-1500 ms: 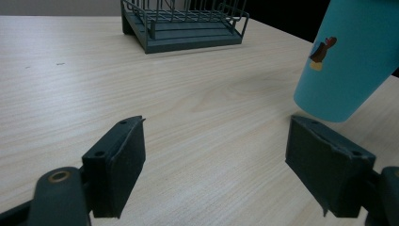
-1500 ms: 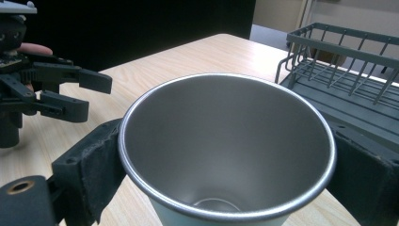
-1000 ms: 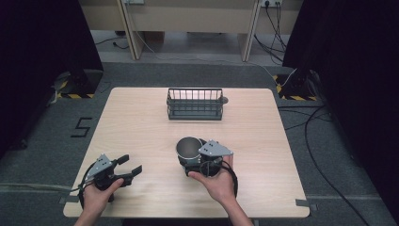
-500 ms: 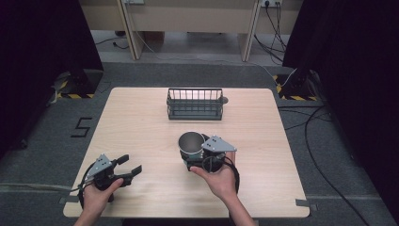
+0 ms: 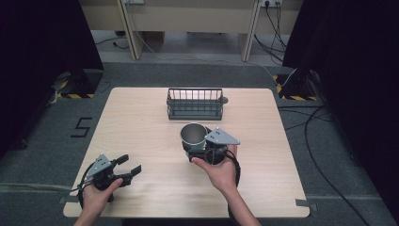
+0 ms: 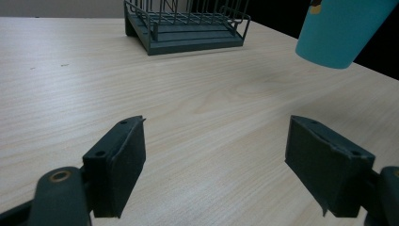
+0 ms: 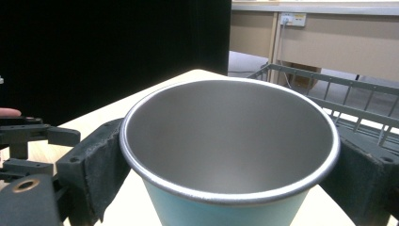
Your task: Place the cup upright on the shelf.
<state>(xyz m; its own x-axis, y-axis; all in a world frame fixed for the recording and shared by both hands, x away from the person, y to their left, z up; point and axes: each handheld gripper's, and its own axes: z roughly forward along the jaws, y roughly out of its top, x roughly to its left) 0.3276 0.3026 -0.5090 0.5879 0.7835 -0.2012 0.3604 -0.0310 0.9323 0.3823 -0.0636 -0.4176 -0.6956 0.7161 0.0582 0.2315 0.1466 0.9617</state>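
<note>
A teal cup [image 5: 193,135] with a steel inside is held above the table, upright, with my right gripper [image 5: 201,149] shut on its sides. In the right gripper view the cup [image 7: 230,141] sits between both jaws, its mouth open toward the camera. The left gripper view catches the cup's teal base [image 6: 341,30] hanging clear of the wood. My left gripper [image 5: 126,165] rests low near the table's front left corner, open, with nothing between its pads [image 6: 123,162]. A dark wire basket [image 5: 195,104] stands at the table's far middle, just beyond the cup.
The light wooden table [image 5: 141,127] has bare wood between the two grippers. A small round object [image 5: 224,100] lies beside the basket's right end. Cables [image 5: 306,122] run over the floor to the right of the table.
My right gripper has carried the cup away from me, toward the basket, and lifted it slightly. The left gripper has stayed where it was.
</note>
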